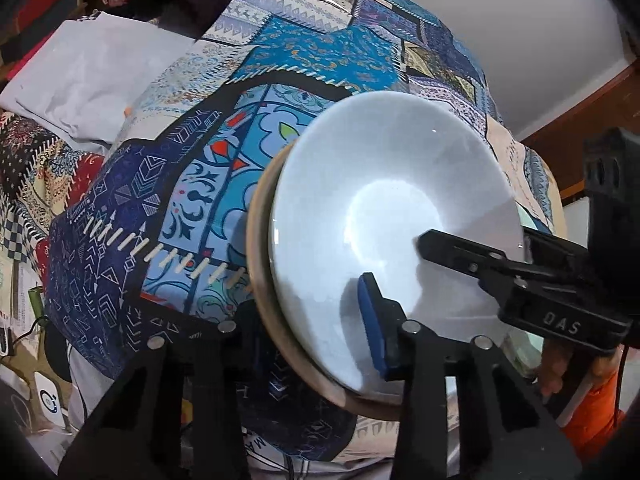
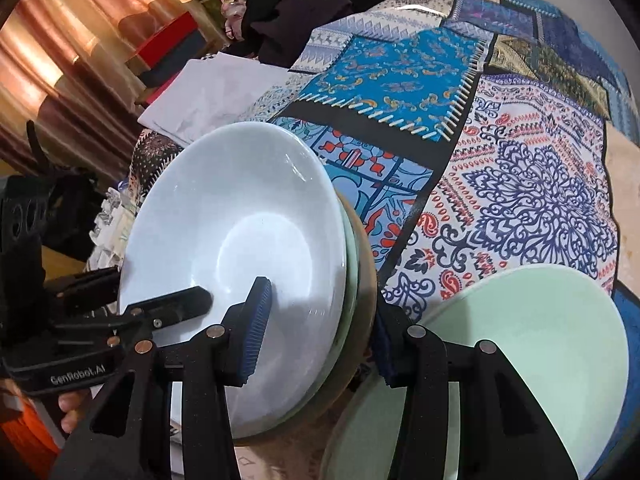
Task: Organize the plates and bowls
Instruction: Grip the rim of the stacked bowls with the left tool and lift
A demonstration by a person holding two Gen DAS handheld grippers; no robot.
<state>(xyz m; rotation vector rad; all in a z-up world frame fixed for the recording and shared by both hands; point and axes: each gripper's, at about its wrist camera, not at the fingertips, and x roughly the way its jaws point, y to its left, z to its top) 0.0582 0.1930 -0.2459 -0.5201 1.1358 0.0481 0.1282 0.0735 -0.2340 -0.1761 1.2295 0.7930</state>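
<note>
Pale blue-white bowl (image 2: 240, 216) is sitting beside the mint green bowl (image 2: 540, 340), both showing against a blue patchwork-print cloth (image 2: 400, 64).

Tools: two, namely left tool (image 1: 308, 308) and right tool (image 2: 320, 320). Fingers per tool: two.

Blue pads showing on right tool: two. Blue pads showing on left tool: one.

Stacks of dishes: one. Dishes in stack: three.
- one white bowl (image 2: 240, 220), uppermost
- one pale green dish (image 2: 351, 248), showing as a rim only
- one brown plate (image 2: 366, 264), lowest

Dishes beside stack: one pale green bowl (image 2: 540, 340). Possible further pale dish beneath it: too hidden to count.

Dishes counted with certainty: four.

Other items: one white folded cloth (image 2: 208, 92); one patchwork cover (image 2: 520, 184).
</note>
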